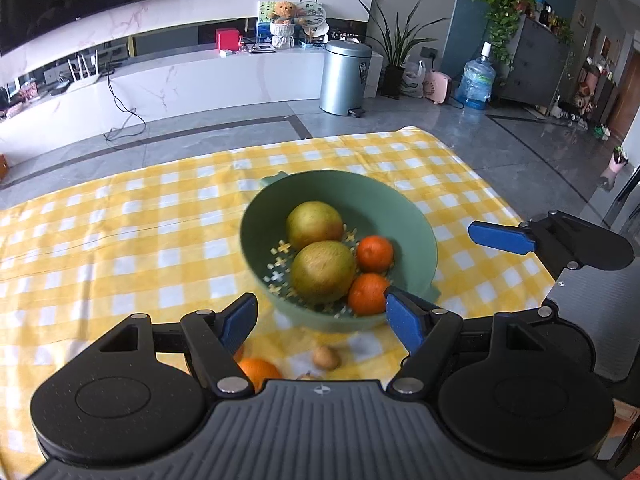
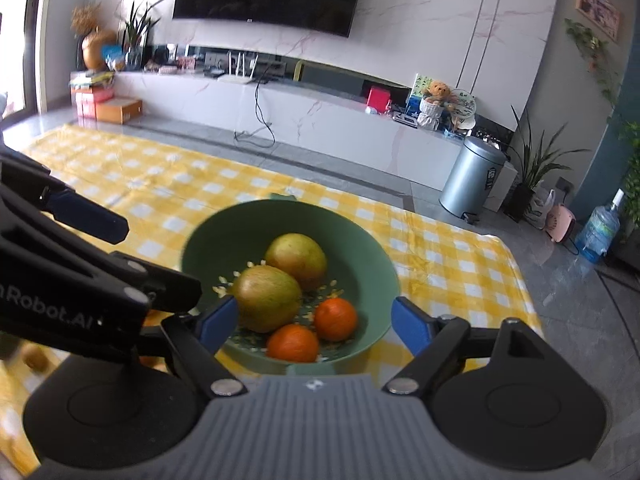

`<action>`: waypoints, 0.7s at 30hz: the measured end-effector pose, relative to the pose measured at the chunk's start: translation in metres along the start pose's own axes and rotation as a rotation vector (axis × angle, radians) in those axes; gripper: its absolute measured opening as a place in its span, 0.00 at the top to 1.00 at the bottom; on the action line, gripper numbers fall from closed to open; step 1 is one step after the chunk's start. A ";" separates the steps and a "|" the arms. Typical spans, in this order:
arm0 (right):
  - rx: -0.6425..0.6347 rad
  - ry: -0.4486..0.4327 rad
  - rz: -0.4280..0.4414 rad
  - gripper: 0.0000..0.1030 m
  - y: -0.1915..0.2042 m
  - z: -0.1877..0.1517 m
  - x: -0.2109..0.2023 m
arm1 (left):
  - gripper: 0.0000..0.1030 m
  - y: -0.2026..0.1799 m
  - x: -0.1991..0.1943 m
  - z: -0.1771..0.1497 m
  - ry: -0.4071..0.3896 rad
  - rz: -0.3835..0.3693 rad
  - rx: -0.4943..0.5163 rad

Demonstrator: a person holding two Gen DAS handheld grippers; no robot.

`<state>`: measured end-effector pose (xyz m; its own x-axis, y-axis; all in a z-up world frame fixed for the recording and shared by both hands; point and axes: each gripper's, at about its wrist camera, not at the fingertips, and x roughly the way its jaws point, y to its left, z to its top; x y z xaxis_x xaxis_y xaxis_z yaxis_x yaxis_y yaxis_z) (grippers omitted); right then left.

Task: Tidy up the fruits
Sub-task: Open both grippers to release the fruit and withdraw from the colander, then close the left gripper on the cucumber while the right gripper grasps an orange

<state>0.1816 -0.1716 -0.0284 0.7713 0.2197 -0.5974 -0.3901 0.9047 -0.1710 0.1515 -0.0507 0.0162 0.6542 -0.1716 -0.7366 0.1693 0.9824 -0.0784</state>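
Observation:
A green colander bowl (image 1: 400,208) (image 2: 240,216) stands on the yellow checked cloth. Inside lie two large yellow-green fruits (image 1: 322,272) (image 2: 266,304) and two small oranges (image 1: 374,254) (image 2: 335,318). On the cloth near me, outside the bowl, lie another orange (image 1: 258,372) and a small brown fruit (image 1: 326,358), both partly hidden by my left gripper. That left gripper (image 1: 322,320) is open and empty above the bowl's near rim. My right gripper (image 2: 316,326) is also open and empty, over the bowl's near side. Its blue finger (image 1: 502,236) shows at the right of the left wrist view.
The checked cloth (image 1: 120,240) covers the table, whose far edge drops to a grey tiled floor. Beyond stand a metal bin (image 1: 346,76), a water bottle (image 1: 476,80), potted plants and a long white TV cabinet. The left gripper's body (image 2: 80,280) fills the right wrist view's left side.

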 end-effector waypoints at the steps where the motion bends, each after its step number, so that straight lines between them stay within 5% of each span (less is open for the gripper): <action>1: 0.015 -0.004 0.003 0.21 0.003 -0.002 -0.004 | 0.16 0.001 -0.004 -0.003 0.001 0.007 0.003; 15: 0.288 0.013 0.096 0.20 0.038 -0.041 -0.024 | 0.19 0.058 -0.026 -0.041 0.088 0.098 -0.107; 21: 0.274 0.029 0.081 0.21 0.053 -0.056 -0.013 | 0.23 0.102 -0.022 -0.060 0.118 0.202 -0.239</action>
<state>0.1230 -0.1467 -0.0739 0.7272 0.2880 -0.6231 -0.2964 0.9505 0.0934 0.1101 0.0576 -0.0153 0.5645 0.0242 -0.8251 -0.1415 0.9876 -0.0678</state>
